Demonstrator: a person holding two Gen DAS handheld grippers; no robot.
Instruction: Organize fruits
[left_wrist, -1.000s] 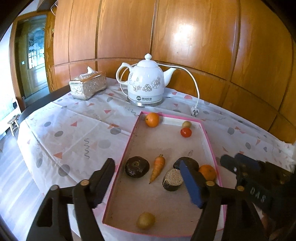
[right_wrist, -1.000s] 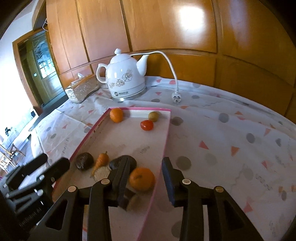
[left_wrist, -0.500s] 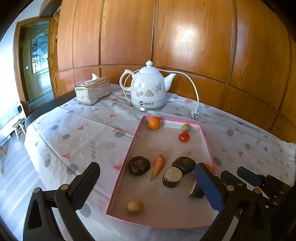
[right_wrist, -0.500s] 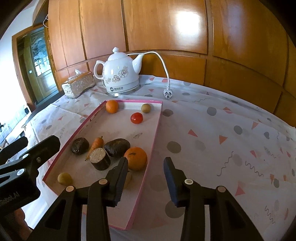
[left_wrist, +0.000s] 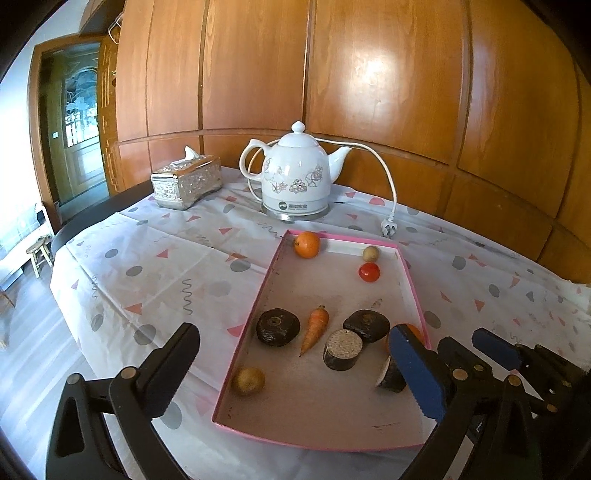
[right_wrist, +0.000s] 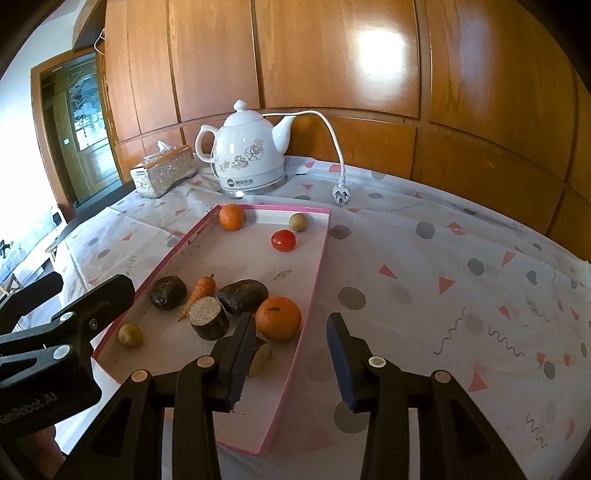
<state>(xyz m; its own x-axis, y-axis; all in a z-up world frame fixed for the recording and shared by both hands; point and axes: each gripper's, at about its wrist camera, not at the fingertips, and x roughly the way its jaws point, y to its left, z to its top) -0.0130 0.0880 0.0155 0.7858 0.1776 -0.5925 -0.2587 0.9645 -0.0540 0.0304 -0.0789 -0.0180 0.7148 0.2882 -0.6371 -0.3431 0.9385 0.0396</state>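
In the left wrist view the left gripper (left_wrist: 295, 369) hangs wide open and empty above the near end of the pink tray (left_wrist: 258, 306), which holds every piece: an orange (left_wrist: 307, 244), a small tan ball (left_wrist: 370, 253) and a tomato (left_wrist: 369, 272) at the far end, two dark lumps, a carrot (left_wrist: 314, 328) and a cut stump (left_wrist: 342, 349) in the middle, a yellowish fruit (left_wrist: 248, 380) near left. Its left finger (left_wrist: 173, 365) sits outside the tray's left wall, so a straight drop would likely catch that rim and shove the tray. In the right wrist view the right gripper (right_wrist: 291, 354) is likewise parted and holds nothing, just short of the near orange (right_wrist: 278, 318) by the right rim (right_wrist: 314, 280); closing from here could pinch the thin wall or roll the orange into the dark lump (right_wrist: 242, 295). A pale piece (right_wrist: 260, 360) under its left finger (right_wrist: 240, 354) is perhaps a cut root. Bare tablecloth (right_wrist: 443, 295) to the right offers ample room; the kettle (right_wrist: 251, 158) and its plug (right_wrist: 340, 194) stand well apart.
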